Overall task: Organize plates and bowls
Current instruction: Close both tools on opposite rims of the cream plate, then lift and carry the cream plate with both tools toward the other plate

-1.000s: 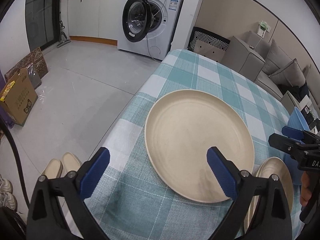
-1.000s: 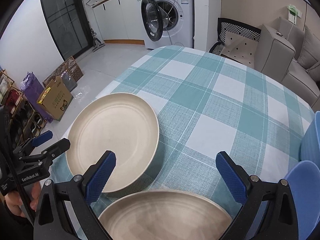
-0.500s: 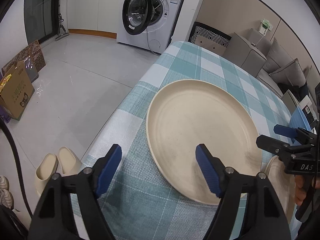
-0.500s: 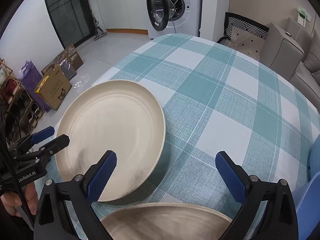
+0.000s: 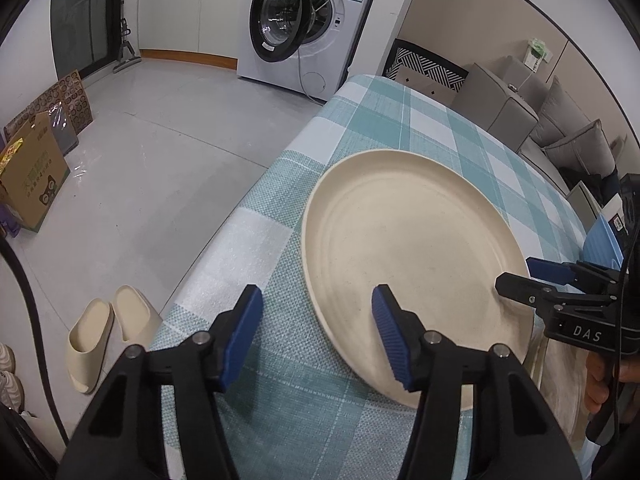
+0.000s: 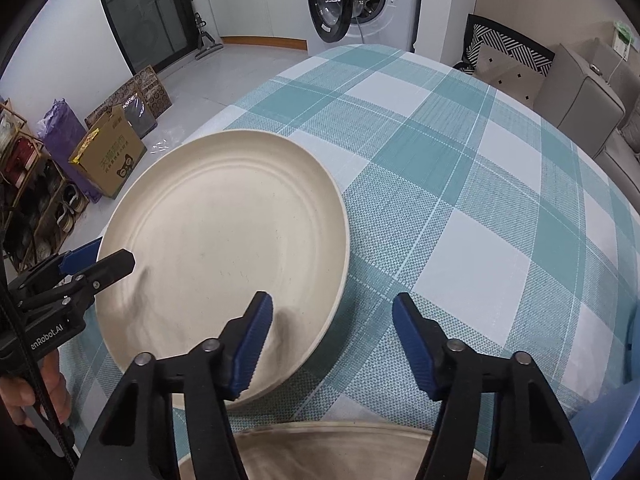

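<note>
While both grippers' half-closed fingers (image 5: 390, 338) straddle its rim, seemingly ungripped, the cream plate (image 5: 412, 256) lies face-up; round.

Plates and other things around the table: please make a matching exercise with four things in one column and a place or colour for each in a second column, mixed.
Things
1. large cream plate
2. washing machine
3. slippers
4. cardboard box

Places or states
a. on the floor beside the near edge of the table
b. on the checked tablecloth, near its left edge
c. on the floor, in front of a purple bag
d. beyond the far end of the table, door open

Pairs: 1-b, 2-d, 3-a, 4-c
</note>
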Tool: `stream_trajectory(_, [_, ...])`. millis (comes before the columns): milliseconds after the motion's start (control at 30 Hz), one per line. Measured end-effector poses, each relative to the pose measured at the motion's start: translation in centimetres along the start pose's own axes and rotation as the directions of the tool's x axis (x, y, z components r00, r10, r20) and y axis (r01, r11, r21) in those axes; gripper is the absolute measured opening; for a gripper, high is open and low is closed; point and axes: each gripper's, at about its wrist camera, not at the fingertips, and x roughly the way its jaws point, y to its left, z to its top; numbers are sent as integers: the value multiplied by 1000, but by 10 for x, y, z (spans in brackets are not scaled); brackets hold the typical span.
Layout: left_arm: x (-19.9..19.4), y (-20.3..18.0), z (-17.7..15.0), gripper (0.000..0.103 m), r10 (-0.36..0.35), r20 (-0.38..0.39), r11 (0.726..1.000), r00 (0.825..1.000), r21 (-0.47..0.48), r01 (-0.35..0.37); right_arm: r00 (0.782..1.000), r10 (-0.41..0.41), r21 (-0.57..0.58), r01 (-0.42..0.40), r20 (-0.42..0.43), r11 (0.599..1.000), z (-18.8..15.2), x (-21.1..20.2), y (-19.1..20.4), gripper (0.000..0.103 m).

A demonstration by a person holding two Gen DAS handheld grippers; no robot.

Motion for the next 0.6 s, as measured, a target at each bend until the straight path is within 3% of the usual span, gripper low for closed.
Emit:
stream_trajectory(333, [-1,1,-1,40,10,4,1000,1000,15,-10,1000,14,-14,-14,1,1000,-2,2,4,34])
stream_trajectory(600, [-4,-8,-2,28,-6,17,998,1000,60,5,1000,-8,-40,9,22,999,-4,-3,12,21])
